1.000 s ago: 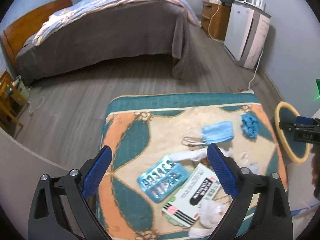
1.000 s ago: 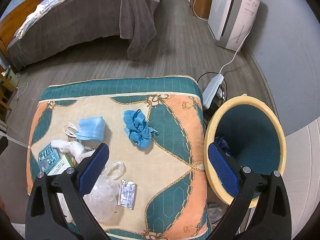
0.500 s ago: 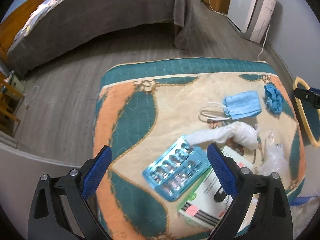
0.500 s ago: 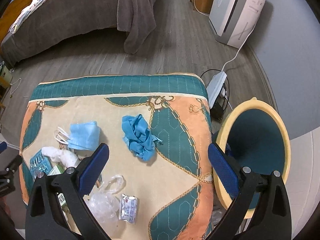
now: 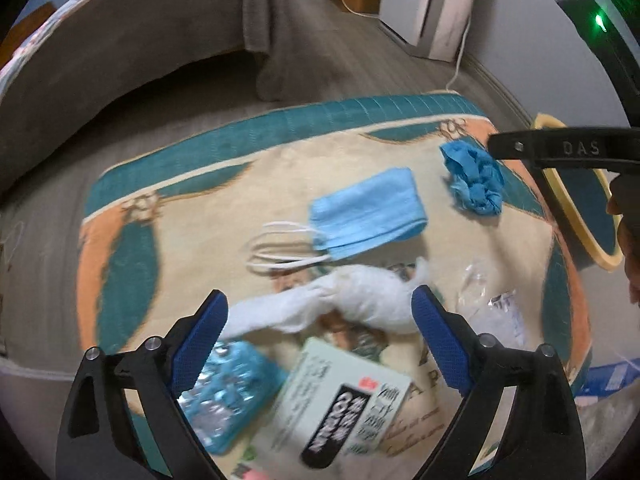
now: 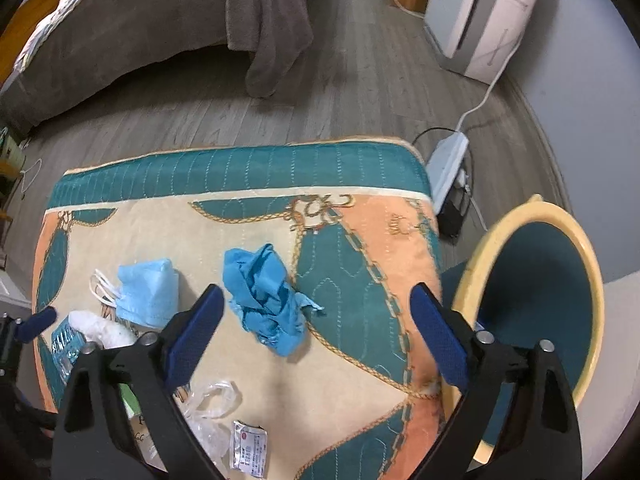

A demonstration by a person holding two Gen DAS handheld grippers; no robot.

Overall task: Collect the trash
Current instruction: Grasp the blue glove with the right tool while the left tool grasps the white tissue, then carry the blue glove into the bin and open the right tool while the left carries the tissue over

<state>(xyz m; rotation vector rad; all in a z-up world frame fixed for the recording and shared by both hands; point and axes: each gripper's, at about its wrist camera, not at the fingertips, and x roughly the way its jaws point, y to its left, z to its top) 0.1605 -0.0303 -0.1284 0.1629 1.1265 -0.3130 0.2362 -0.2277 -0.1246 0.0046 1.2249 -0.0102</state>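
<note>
Trash lies on a patterned teal and orange cushion top (image 5: pixel 192 168). My left gripper (image 5: pixel 320 312) is open above a crumpled white tissue (image 5: pixel 360 300). Beyond it lie a blue face mask (image 5: pixel 368 212) and a crumpled blue glove (image 5: pixel 474 180). A blue blister pack (image 5: pixel 224 392) and a white-green box (image 5: pixel 340 408) lie near its fingers. My right gripper (image 6: pixel 316 312) is open, just above the blue glove (image 6: pixel 264 300). The mask (image 6: pixel 148 292), clear plastic wrap (image 6: pixel 212 404) and a small sachet (image 6: pixel 250 450) show there too. A yellow-rimmed teal bin (image 6: pixel 540 300) stands right of the cushion.
A bed with a grey cover (image 6: pixel 160 32) stands beyond on the wood floor. A white appliance (image 6: pixel 488 16) stands by the far right wall, and a power strip (image 6: pixel 448 160) with cables lies on the floor by the cushion's corner.
My left gripper moved forward and right over the cushion, from the blister pack toward the tissue. My right gripper came lower and closer to the blue glove. Both stay open.
</note>
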